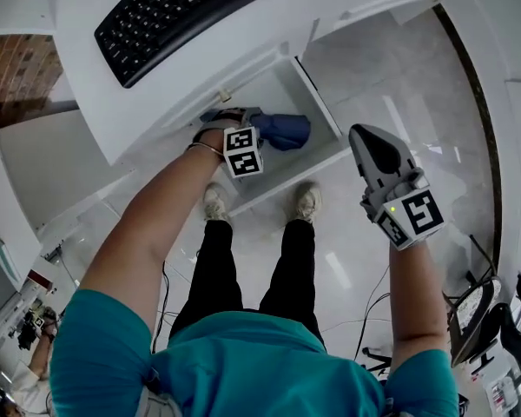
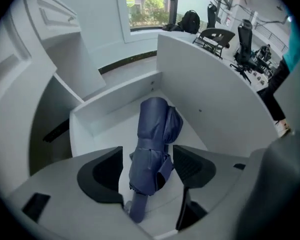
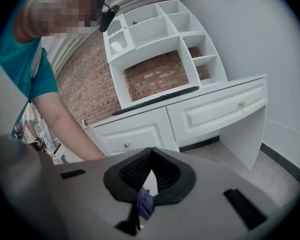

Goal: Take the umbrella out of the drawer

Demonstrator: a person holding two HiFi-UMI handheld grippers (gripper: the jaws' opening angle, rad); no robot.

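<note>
The folded blue umbrella (image 2: pixel 152 144) lies in the open white drawer (image 2: pixel 115 99), its handle end between the spread jaws of the left claw (image 2: pixel 149 169) (neither pad clearly pressing it). The right claw (image 3: pixel 150 176) is held well apart from the drawer, jaws together and empty.

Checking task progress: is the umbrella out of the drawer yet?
Not yet: the folded umbrella lies inside the open drawer, between the left tool's parted jaws.

The left gripper (image 2: pixel 147 169) has its jaws apart on either side of a folded blue umbrella (image 2: pixel 152 144) in the white drawer (image 2: pixel 115 101); the right jaw seemingly touches it.
</note>
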